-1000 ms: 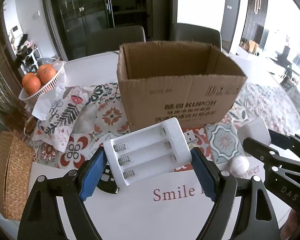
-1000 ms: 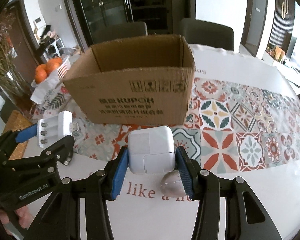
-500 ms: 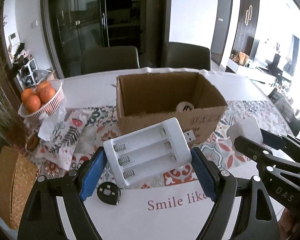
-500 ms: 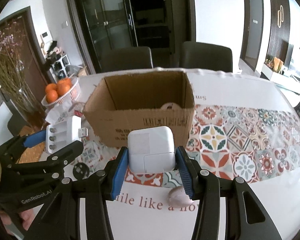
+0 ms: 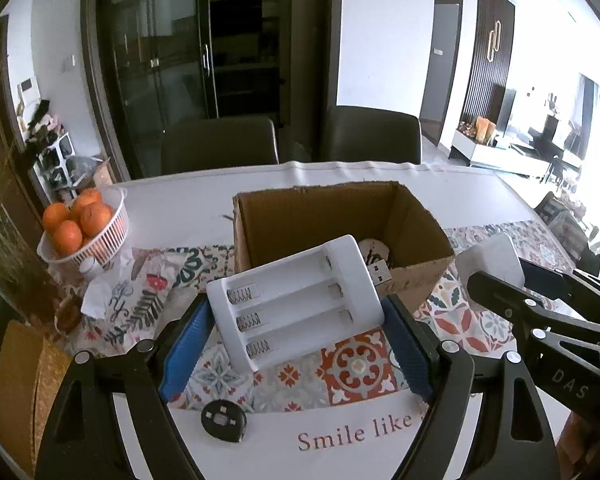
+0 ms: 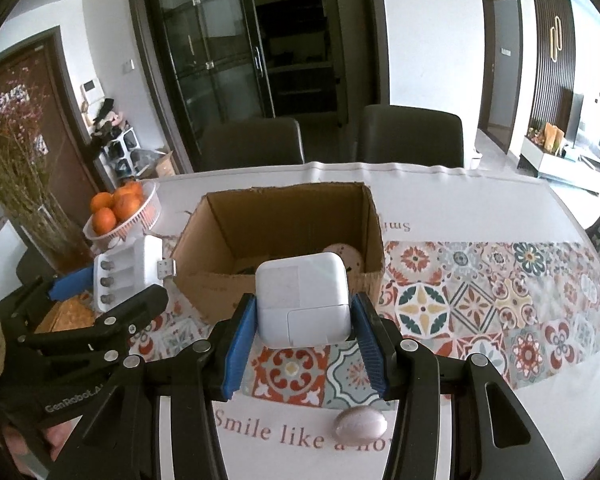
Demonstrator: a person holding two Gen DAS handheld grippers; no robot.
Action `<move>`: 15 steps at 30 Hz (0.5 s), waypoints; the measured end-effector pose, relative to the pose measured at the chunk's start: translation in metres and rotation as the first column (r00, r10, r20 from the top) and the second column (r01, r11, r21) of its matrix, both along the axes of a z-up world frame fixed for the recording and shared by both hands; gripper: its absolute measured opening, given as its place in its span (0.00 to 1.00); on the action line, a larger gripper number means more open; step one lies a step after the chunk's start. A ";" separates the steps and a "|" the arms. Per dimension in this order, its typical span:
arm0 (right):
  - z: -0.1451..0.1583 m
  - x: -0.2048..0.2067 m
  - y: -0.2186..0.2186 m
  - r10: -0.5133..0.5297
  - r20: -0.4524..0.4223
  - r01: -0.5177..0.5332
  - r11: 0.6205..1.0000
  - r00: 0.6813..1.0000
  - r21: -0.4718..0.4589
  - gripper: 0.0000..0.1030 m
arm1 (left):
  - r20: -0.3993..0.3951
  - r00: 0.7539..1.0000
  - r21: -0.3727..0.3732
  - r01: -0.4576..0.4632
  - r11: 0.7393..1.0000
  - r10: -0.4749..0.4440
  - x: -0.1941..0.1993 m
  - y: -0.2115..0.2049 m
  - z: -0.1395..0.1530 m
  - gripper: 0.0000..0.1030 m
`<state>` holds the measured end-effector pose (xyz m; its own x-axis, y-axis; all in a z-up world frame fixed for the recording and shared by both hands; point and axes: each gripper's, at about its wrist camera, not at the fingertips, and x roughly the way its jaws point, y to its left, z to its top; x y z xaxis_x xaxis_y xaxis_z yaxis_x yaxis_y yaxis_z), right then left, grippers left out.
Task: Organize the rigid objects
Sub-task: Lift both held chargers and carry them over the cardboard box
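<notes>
The left gripper (image 5: 296, 346) is holding a white battery charger (image 5: 300, 300) between its blue fingers (image 5: 186, 350), which are standing wide apart and pressing on the two ends of the charger. The charger is being held in the air, tilted, with its three empty slots facing up and its USB plug pointing toward the cardboard box (image 5: 340, 232). Just beside it, the right gripper (image 6: 300, 350) is clamping a white square power adapter (image 6: 304, 300), its fingers (image 6: 236, 354) standing close together on the two sides of the adapter. This one too is hanging above the tabletop (image 6: 480, 408), in front of the near wall of the box.

Under the grippers, a small black round part (image 5: 223, 420) and a pale egg-shaped object (image 6: 360, 426) are lying on the white cloth near the printed words. Further on, the patterned runner (image 6: 500, 300) is stretching across the tabletop, and the open box is standing on it with some round things inside. To the left of the box, a white basket of oranges (image 5: 80, 232) is sitting. Behind the tabletop, two dark chairs (image 6: 412, 136) are standing.
</notes>
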<state>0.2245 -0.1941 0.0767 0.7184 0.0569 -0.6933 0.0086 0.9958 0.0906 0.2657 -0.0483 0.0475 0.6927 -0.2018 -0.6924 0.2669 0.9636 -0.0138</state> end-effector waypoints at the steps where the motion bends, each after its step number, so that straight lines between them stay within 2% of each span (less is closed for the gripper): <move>1: 0.001 0.002 0.000 0.002 0.002 -0.002 1.000 1.000 -0.002 0.48 | 0.002 1.000 0.002 0.000 1.000 0.000 0.002 0.000 0.001 0.82; 9: 0.012 0.023 -0.001 0.011 0.009 -0.011 1.000 1.000 -0.017 0.48 | 0.024 1.000 0.024 0.003 1.000 -0.003 0.021 -0.002 0.011 0.82; 15: 0.016 0.040 0.001 0.027 0.003 -0.027 1.000 1.000 -0.014 0.48 | 0.025 0.999 0.014 0.020 1.000 -0.020 0.036 -0.001 0.017 0.82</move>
<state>0.2644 -0.1929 0.0924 0.7187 0.0668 -0.6921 -0.0183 0.9969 0.0772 0.3020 -0.0489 0.0643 0.7056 -0.2063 -0.6779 0.2862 0.9582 0.0063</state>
